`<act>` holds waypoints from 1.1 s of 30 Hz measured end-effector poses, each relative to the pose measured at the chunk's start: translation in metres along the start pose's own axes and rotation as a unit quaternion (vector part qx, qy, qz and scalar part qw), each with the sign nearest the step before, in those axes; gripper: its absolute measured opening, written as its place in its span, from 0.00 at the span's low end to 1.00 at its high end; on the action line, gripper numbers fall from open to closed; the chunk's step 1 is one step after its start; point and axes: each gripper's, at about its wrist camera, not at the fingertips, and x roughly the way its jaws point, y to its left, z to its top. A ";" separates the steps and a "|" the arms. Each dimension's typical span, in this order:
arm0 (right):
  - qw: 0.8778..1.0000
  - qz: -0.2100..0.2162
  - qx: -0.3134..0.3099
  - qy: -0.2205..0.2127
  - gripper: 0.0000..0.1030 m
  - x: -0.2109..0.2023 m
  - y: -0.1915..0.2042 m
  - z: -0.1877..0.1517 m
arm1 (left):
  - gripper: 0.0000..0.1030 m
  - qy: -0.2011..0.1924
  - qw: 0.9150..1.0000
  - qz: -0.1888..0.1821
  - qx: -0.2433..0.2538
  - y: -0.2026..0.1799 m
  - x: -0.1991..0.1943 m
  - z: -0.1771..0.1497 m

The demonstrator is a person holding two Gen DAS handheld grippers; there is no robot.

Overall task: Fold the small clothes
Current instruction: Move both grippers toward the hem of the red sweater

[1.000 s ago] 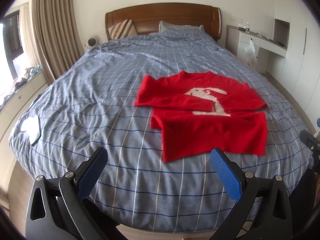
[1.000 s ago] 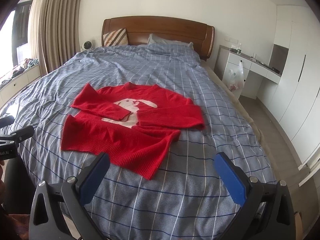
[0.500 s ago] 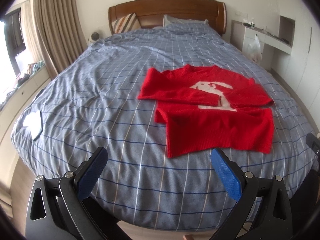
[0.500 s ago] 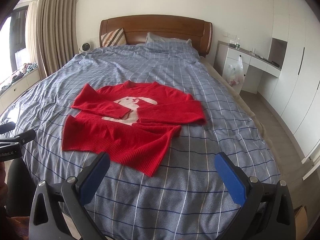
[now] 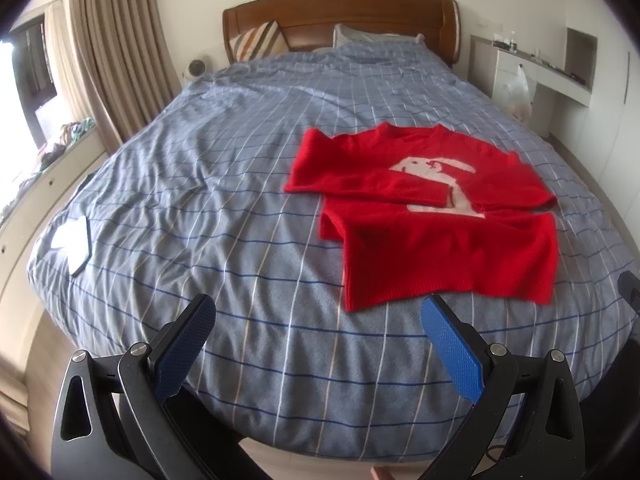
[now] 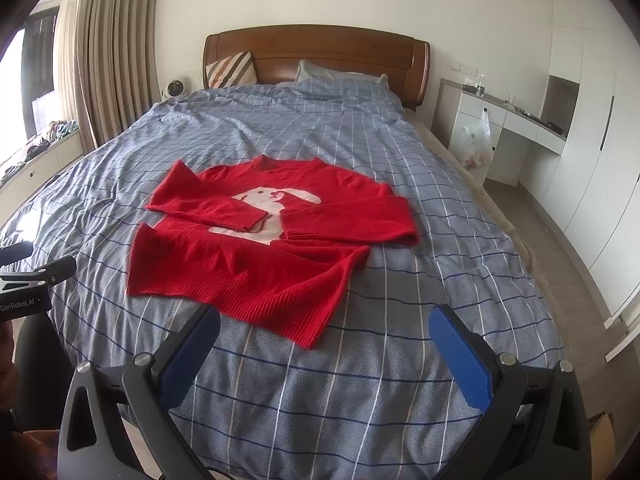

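Note:
A small red sweater point(image 5: 432, 216) with a white rabbit on its chest lies flat on the blue checked bed point(image 5: 224, 208). Both sleeves are folded in across the chest. Its hem faces the foot of the bed, and one hem corner sticks out toward me in the right wrist view point(image 6: 256, 256). My left gripper point(image 5: 318, 350) is open and empty, above the foot of the bed, short of and left of the hem. My right gripper point(image 6: 324, 354) is open and empty, near the protruding hem corner. The left gripper's body shows at the left edge of the right wrist view point(image 6: 28, 276).
A wooden headboard point(image 6: 316, 56) and pillows point(image 6: 232, 70) are at the far end. A white item point(image 5: 74, 240) lies on the bed's left corner. Curtains point(image 5: 116, 64) and a window ledge are left. A white desk point(image 6: 508, 128) with a plastic bag point(image 6: 476, 140) is right.
Both grippers have shifted slightly, so the sweater sits a little further right in the left wrist view and the bed looks closer. The sweater has not moved. Both grippers stay open.

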 end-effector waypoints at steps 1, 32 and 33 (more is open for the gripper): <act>1.000 0.000 0.000 0.000 1.00 0.000 0.000 0.000 | 1.00 0.000 1.000 0.000 0.000 0.000 0.000 0.000; 1.000 0.004 -0.005 -0.003 1.00 0.005 0.000 -0.005 | 1.00 0.000 1.000 -0.020 -0.001 0.003 0.007 -0.003; 1.000 0.007 -0.003 -0.006 1.00 0.007 -0.003 -0.006 | 1.00 0.005 0.999 -0.036 0.000 0.007 0.014 -0.004</act>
